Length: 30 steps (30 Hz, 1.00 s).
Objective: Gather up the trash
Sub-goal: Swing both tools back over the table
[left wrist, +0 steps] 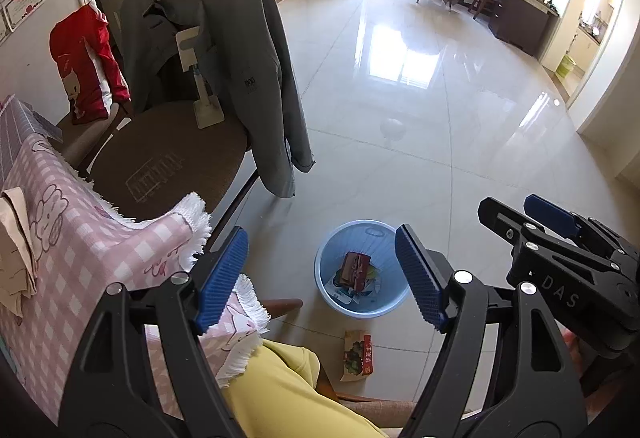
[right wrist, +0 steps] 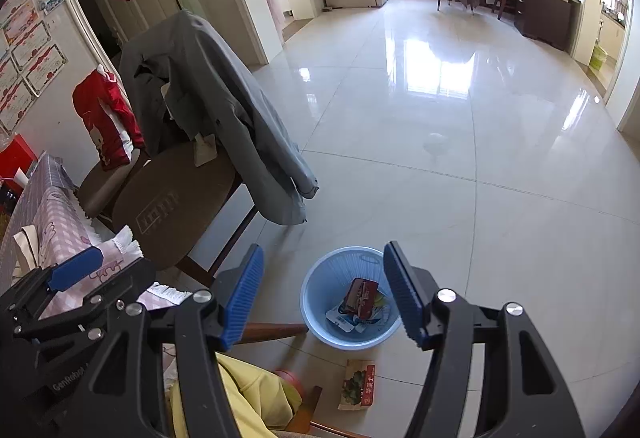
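Both jaws gape, empty: left gripper [left wrist: 320, 278], right gripper [right wrist: 324, 294] above the blue bin [right wrist: 316, 294]. Wrappers [right wrist: 362, 304] already inside; one packet [right wrist: 357, 385] left on floor [right wrist: 480, 178] just beside bin, approx. halfway done.

Floor [left wrist: 440, 118]: glossy pale tiles, bright with window glare.
Basket [left wrist: 362, 270]: light-blue plastic, stands on the floor, seen between the jaws in both wrist views; wrappers lie inside.
Flat packet [left wrist: 357, 356]: red and green, on the tiles just below the basket, nearer than the jaw tips.
Chair [left wrist: 168, 162]: legs on the floor, left of the jaws.
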### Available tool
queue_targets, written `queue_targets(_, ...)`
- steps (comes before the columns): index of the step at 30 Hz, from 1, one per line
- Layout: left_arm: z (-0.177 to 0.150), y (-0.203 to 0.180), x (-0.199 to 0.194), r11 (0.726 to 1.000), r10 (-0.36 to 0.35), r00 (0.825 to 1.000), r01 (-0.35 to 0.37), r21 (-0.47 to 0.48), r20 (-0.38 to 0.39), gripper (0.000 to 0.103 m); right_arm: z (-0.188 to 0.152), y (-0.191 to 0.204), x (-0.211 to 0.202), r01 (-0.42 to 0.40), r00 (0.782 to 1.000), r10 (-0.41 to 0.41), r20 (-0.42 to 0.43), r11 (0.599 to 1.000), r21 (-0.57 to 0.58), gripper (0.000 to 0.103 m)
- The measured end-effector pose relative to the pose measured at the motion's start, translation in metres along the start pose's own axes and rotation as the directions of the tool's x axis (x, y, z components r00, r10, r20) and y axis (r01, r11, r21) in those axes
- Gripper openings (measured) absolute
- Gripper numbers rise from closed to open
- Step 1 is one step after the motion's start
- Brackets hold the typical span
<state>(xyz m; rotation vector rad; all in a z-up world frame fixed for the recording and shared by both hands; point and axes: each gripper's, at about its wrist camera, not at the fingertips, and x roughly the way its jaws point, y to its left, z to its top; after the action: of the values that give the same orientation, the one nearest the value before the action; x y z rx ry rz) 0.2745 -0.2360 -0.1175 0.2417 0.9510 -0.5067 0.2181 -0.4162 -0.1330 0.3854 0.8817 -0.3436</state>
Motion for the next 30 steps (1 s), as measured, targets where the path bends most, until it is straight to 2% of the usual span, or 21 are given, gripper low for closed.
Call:
queue_targets(9, -0.007, 0.017, -0.030, 1.000, 0.007, 0.998, -0.005, -0.030, 0.059, 0.075, -0.004, 0.024, -0.029, -0.036, 0.998, 0.038, 0.047, 0.998, -0.048, 0.062)
queue_targets(17, -0.021, 0.054, -0.081, 0.995, 0.041, 0.988, -0.026, -0.101, 0.151, 0.075, -0.009, 0.072, -0.057, -0.103, 0.990, 0.114, 0.081, 0.986, -0.132, 0.062)
queue_targets(24, -0.042, 0.102, -0.115, 0.976, 0.129, 0.975, -0.092, -0.200, 0.181, 0.075, -0.018, 0.126, -0.068, -0.174, 0.978, 0.194, 0.069, 0.958, -0.228, 0.064)
queue_targets(30, -0.071, 0.155, -0.142, 0.936, 0.226, 0.959, -0.164, -0.313, 0.172, 0.075, -0.033, 0.185, -0.071, -0.248, 0.963, 0.270, 0.022, 0.910, -0.332, 0.065)
